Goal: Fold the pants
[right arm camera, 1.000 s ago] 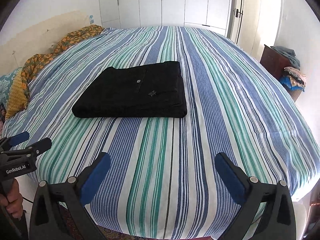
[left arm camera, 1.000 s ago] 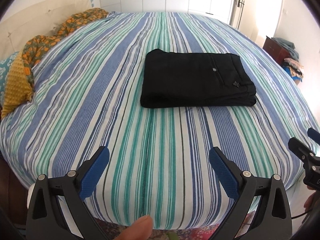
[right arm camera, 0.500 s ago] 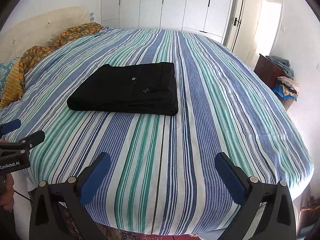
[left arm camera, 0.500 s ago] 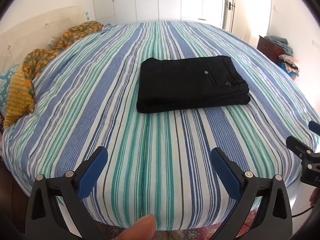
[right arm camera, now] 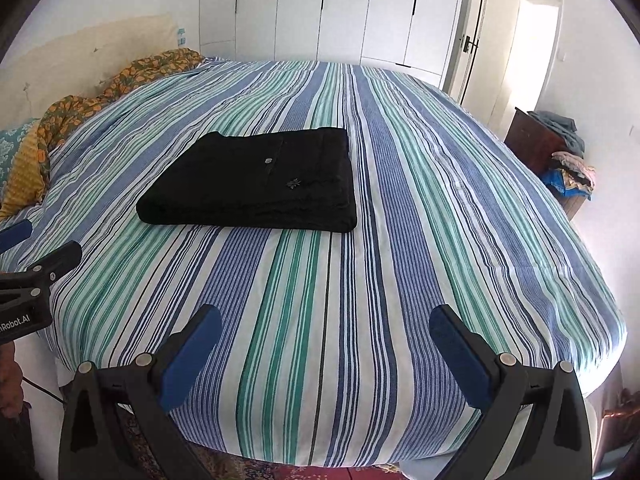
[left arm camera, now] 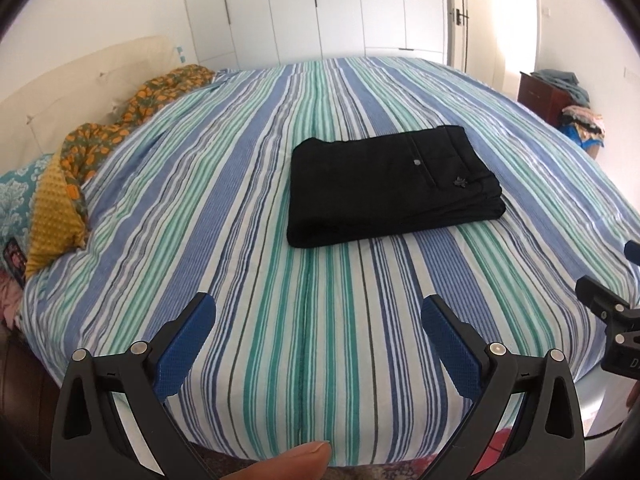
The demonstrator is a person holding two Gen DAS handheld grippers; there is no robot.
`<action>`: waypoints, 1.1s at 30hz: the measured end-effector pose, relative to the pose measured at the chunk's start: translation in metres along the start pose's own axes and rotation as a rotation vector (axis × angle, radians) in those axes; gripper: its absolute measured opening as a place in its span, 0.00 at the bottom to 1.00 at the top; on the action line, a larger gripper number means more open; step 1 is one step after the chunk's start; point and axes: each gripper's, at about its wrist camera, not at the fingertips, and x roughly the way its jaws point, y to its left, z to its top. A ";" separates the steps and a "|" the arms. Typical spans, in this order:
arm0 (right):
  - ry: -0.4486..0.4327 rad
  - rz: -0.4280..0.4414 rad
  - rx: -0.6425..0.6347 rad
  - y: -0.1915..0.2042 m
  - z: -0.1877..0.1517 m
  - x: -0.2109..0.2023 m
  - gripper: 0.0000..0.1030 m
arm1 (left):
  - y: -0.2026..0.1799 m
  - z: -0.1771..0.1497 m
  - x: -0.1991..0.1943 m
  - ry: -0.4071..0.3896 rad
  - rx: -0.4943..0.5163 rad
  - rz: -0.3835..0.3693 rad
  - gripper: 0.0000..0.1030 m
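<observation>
the pants (left arm camera: pixel 390 186) lie folded flat on the bed (left arm camera: pixel 240 240), mid-mattress. the left gripper (left arm camera: pixel 318 322) and right gripper (right arm camera: pixel 325 332) hang at the bed's near edge, fingers spread wide, holding nothing, well apart from the pants.

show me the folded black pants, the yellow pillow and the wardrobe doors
folded black pants (left arm camera: pixel 384 188), left wrist view, middle of the top layer.
yellow pillow (left arm camera: pixel 52 216), left wrist view, centre of its bumpy face, at the bed's left edge.
wardrobe doors (right arm camera: pixel 344 12), right wrist view, a white panel behind the bed.
</observation>
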 end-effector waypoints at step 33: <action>0.020 -0.028 0.022 -0.001 0.002 -0.003 1.00 | 0.021 -0.007 0.012 0.067 -0.092 -0.053 0.99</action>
